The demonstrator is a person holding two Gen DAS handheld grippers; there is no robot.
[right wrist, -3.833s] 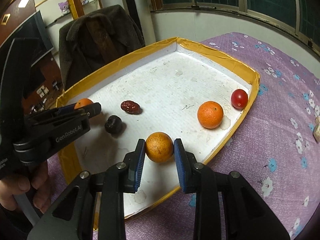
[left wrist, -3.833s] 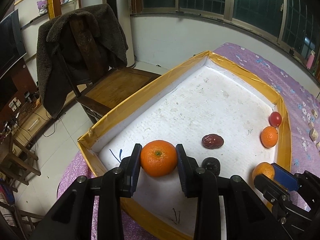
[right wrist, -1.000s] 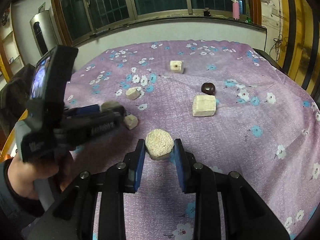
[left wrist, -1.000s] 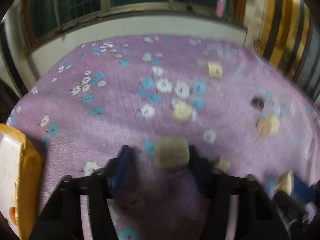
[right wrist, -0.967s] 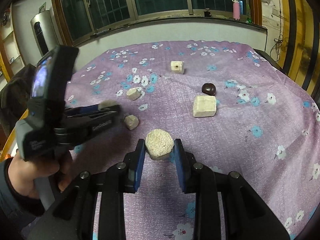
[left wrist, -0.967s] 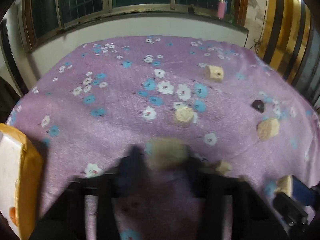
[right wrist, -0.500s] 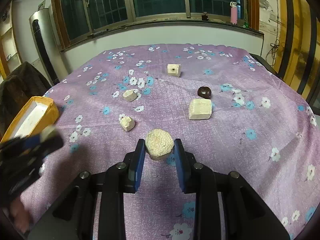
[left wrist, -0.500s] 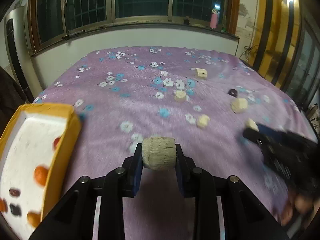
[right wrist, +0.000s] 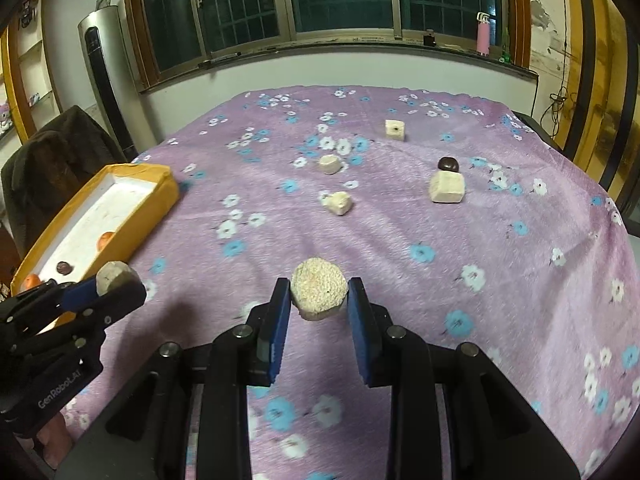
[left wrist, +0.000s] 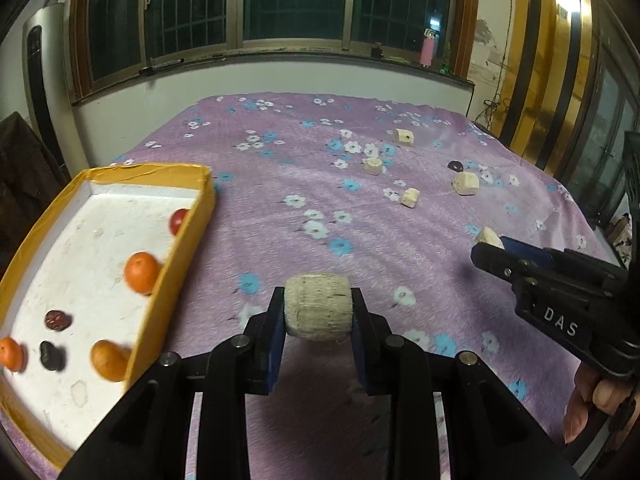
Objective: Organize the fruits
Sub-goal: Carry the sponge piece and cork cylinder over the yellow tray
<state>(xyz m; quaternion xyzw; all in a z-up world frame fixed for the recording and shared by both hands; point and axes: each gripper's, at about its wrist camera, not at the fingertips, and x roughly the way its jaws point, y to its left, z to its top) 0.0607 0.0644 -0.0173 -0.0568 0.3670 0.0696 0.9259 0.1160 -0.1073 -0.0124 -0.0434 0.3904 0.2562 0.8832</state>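
1. The yellow-rimmed tray (left wrist: 191, 236) is taken as landmark; oranges (left wrist: 141, 272), a cherry tomato (left wrist: 177, 220) and dark dates (left wrist: 58, 319) are seen lying in it already.
2. A carry step is judged in hand: the left gripper (left wrist: 318, 314) is clamped on a barrel-shaped beige piece (left wrist: 318, 305), held just beside the tray.
3. The right gripper (right wrist: 319, 300) is closed on a round beige piece (right wrist: 319, 289), farther from the tray (the next move is judged to call for travel over its rim before release).
4. "DAS" and "GenRobot.AI" are read on the gripper bodies.

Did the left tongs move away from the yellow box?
Yes. The left tongs were over the box around an orange; now they hold a beige block over the cloth, right of it.
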